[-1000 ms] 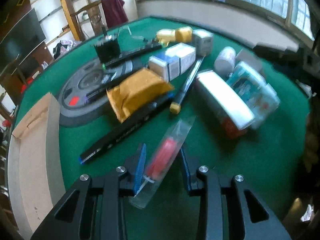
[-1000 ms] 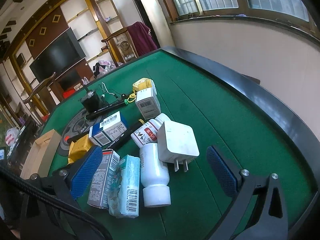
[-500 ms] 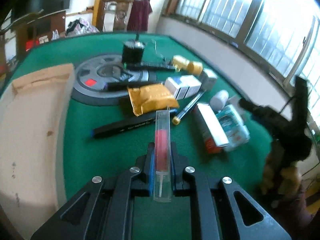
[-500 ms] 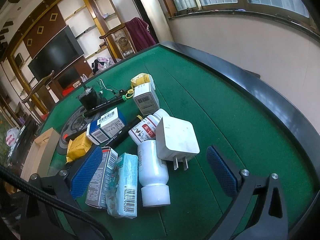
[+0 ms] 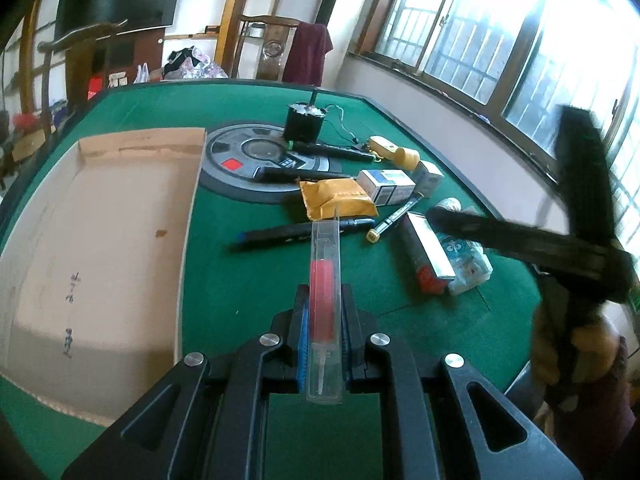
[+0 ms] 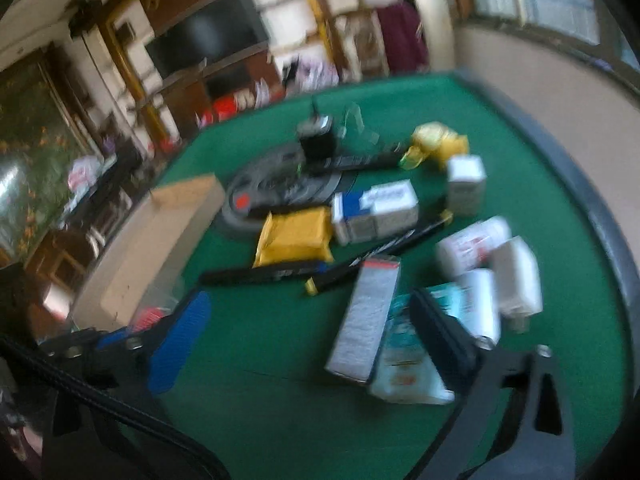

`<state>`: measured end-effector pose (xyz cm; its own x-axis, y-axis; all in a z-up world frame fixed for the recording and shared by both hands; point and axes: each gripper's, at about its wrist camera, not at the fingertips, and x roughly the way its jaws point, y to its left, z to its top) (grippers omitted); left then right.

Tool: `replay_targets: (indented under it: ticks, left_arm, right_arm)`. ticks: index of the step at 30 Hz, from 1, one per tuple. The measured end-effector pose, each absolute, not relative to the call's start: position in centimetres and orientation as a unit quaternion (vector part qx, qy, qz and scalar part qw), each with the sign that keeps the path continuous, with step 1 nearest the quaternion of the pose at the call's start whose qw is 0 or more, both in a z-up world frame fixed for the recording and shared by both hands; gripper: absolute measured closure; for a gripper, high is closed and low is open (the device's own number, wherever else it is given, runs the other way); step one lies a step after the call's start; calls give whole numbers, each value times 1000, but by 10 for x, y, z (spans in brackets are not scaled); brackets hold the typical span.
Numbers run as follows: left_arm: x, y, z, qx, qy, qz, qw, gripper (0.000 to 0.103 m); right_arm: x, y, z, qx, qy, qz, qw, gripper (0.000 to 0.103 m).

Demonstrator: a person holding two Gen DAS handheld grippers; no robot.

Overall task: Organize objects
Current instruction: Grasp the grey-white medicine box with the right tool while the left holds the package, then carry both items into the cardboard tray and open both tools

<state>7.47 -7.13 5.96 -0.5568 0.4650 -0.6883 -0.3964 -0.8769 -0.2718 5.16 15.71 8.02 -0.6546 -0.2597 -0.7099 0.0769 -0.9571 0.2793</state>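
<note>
The green table (image 5: 248,280) carries everything. A flat cardboard box (image 5: 100,240) lies along its left edge, open side up and seemingly empty, apart from the clutter. That clutter sits mid-table toward the right edge: a round grey disc (image 5: 256,164) just beside the box, a yellow pouch (image 5: 336,200), a black marker (image 5: 304,232), a blue-white carton (image 5: 386,186), a long grey carton (image 6: 366,316) and white bottles (image 6: 480,240) nearer the right rim.

The left gripper (image 5: 325,336) is pressed together on a clear tube (image 5: 325,280) with a red insert, pinched at its lower half; the tube stands up out of the fingers, lifted off the felt over the near-middle of the table, between box and clutter. The likely step is carrying it to the box.

To do it well, the grip stays tight, since clear plastic is probably slick and the long free end could lever out. The hand swings left clear over the box wall, lowers until the tube is near the cardboard floor, then lets go, so it does not bounce or roll. Laying it along a box edge would leave room for the rest.

The right gripper (image 6: 312,336) is closing, jaws apart with nothing pinched between them; it hangs over the cartons by the near right edge. The right view is blurred, so its target cannot be told.
</note>
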Motion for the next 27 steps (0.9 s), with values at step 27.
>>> replay_targets:
  ticks: [27]
  left_arm:
    - [91,-122,78,-390,-101,878,258,93]
  right_arm:
    - [33,146,51,472,-110,-875,20,79]
